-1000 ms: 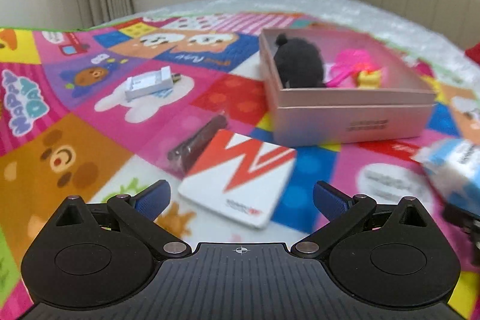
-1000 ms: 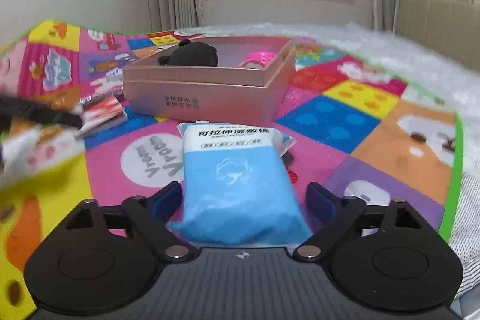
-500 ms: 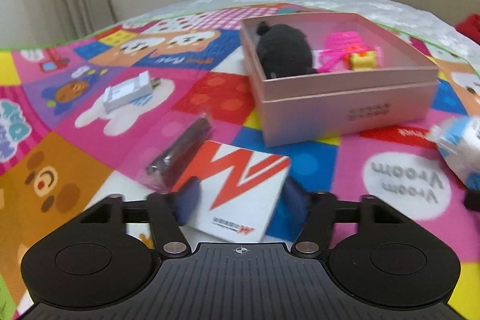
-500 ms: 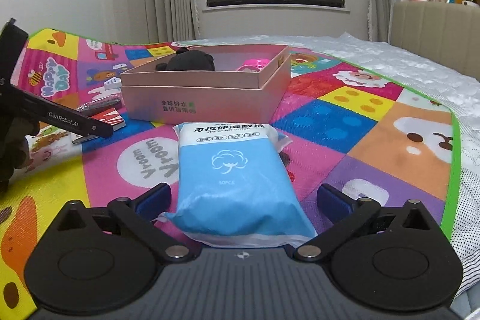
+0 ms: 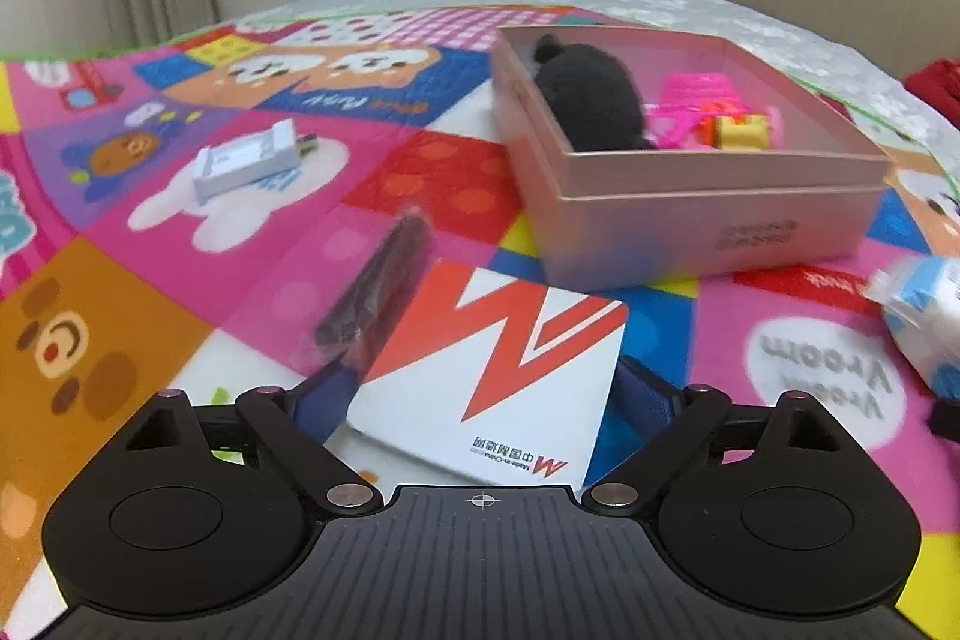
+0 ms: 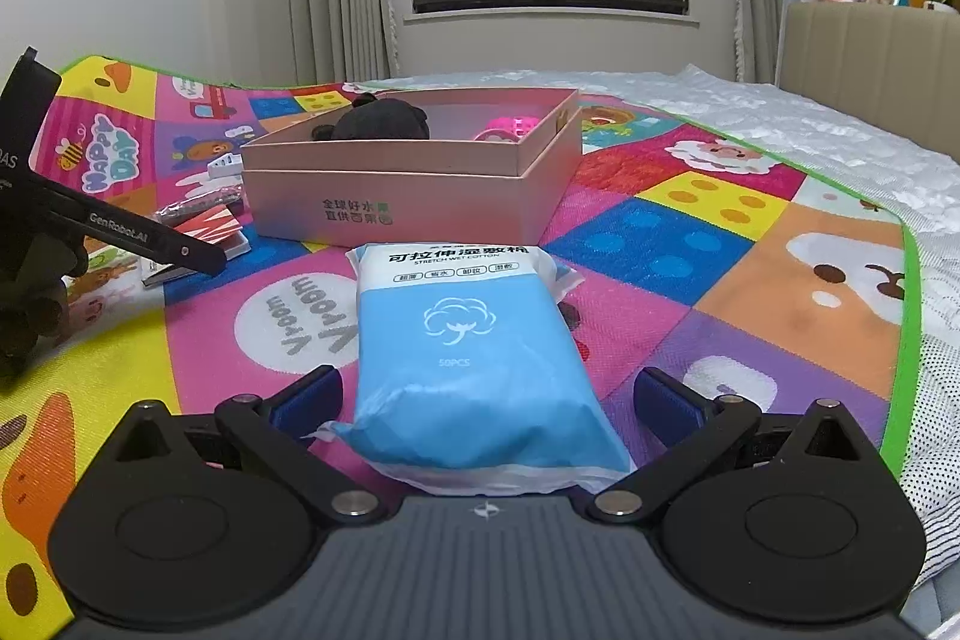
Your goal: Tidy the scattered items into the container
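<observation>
The pink box point(image 5: 690, 220) stands on the play mat and holds a black plush point(image 5: 588, 106), a pink toy point(image 5: 696, 100) and a small yellow piece point(image 5: 744, 133). A white card box with a red W point(image 5: 498, 364) lies flat between the fingers of my left gripper point(image 5: 480, 394). Its jaws are opening and the pads stand just off the card's edges. My right gripper point(image 6: 489, 397) is open around a blue cotton-pad pack point(image 6: 474, 352), with gaps on both sides. The pink box point(image 6: 384, 214) sits just behind the pack.
A dark item in a clear wrapper point(image 5: 378, 292) lies beside the card, and a white charger point(image 5: 246, 163) lies farther left. The blue pack point(image 5: 924, 316) shows at the right edge. The left gripper's arm point(image 6: 120, 232) reaches in from the left. The padded headboard point(image 6: 870, 52) rises at the back right.
The left jaws narrowed onto the card half a second ago and have since spread apart again; the card stays on the mat. The right jaws widened slightly around the pack.
</observation>
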`<state>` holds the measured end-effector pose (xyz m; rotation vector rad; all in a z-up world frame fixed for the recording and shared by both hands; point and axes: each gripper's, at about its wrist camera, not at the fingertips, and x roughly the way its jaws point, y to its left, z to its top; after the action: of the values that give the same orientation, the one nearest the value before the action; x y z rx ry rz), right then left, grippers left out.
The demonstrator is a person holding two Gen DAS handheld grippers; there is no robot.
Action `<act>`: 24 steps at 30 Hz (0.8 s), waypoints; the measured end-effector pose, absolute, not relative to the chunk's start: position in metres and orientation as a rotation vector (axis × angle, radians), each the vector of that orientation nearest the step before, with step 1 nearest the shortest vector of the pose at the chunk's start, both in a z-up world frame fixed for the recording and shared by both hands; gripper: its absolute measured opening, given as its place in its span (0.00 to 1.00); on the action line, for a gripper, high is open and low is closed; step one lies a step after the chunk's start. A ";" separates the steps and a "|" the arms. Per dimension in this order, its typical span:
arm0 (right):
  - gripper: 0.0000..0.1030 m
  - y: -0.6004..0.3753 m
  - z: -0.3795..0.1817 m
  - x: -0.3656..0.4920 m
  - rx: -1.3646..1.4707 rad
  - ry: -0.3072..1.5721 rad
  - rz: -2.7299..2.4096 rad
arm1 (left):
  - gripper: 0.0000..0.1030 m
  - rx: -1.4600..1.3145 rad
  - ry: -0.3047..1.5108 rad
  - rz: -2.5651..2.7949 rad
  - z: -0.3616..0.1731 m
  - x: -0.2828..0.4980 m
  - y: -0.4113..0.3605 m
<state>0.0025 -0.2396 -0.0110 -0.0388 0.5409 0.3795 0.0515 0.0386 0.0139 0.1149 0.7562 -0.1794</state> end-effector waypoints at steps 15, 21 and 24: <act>1.00 -0.236 0.000 0.010 -0.076 0.636 0.398 | 0.99 0.226 0.733 -0.438 0.014 -0.073 -0.006; 1.00 -0.227 0.055 -0.011 -0.050 0.510 0.463 | 1.00 0.296 0.684 -0.171 0.018 -0.076 0.010; 1.00 -0.202 0.074 -0.020 -0.068 0.439 0.471 | 1.00 0.259 0.665 -0.013 0.018 -0.073 0.023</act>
<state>-0.0203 -0.2018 0.0737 -0.0684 0.4391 0.4713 -0.0731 0.0230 0.0178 0.2591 0.6651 -0.0130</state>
